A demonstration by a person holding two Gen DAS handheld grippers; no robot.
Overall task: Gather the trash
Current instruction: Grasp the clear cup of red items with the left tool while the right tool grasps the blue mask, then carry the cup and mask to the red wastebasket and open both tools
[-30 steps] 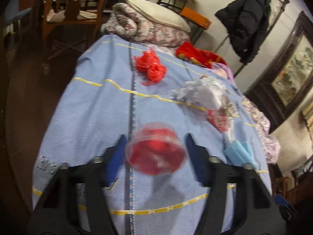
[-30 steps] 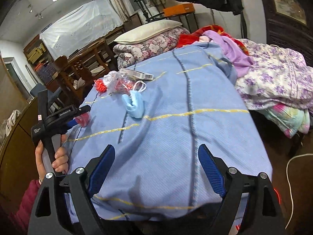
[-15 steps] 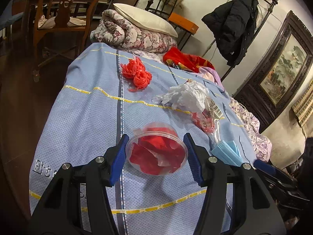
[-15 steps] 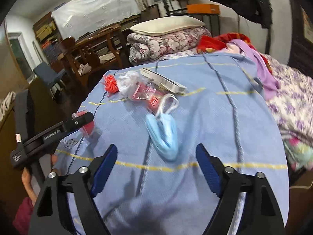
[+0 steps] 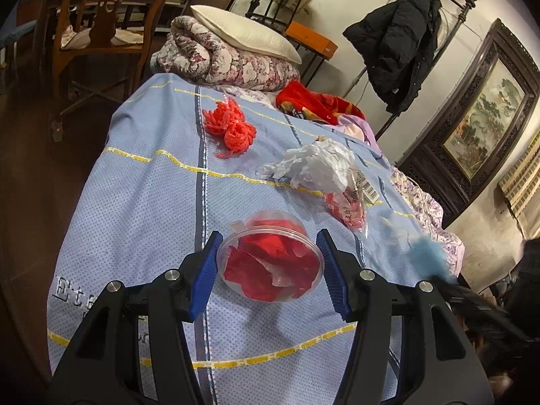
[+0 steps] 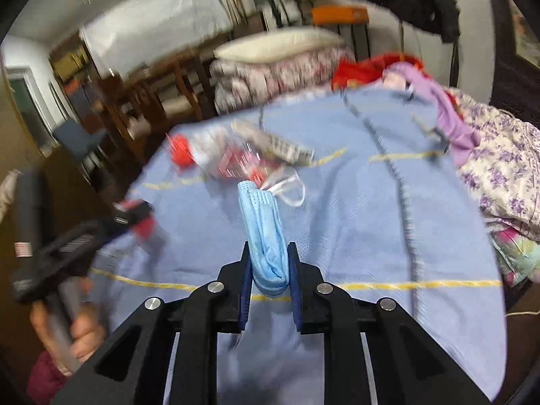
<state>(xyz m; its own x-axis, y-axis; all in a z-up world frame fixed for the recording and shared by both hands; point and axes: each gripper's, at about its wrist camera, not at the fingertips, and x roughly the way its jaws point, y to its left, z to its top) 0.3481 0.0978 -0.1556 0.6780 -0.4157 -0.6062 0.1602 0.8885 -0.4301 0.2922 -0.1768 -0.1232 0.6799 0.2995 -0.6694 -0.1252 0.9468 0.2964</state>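
My left gripper (image 5: 268, 265) is shut on a clear plastic cup (image 5: 270, 263) holding red scraps, over the blue bedsheet (image 5: 141, 202). My right gripper (image 6: 269, 270) is shut on a folded blue face mask (image 6: 261, 222), its white ear loops (image 6: 287, 189) hanging forward. The mask shows as a blue blur in the left wrist view (image 5: 427, 258). On the sheet lie an orange net bundle (image 5: 231, 128), a crumpled white plastic bag (image 5: 314, 165) and a clear wrapper with red print (image 5: 347, 207). The left gripper also shows in the right wrist view (image 6: 135, 216).
A rolled floral quilt (image 5: 229, 57) with a pillow (image 5: 243, 32) sits at the bed's far end. Red and purple clothes (image 5: 320, 104) lie at the far right. A wooden chair (image 5: 98, 27) stands left of the bed. A floral blanket (image 6: 499, 162) borders the right side.
My right gripper moved forward to the face mask and shut on it, lifting it. The left gripper kept hold of the cup with little movement.
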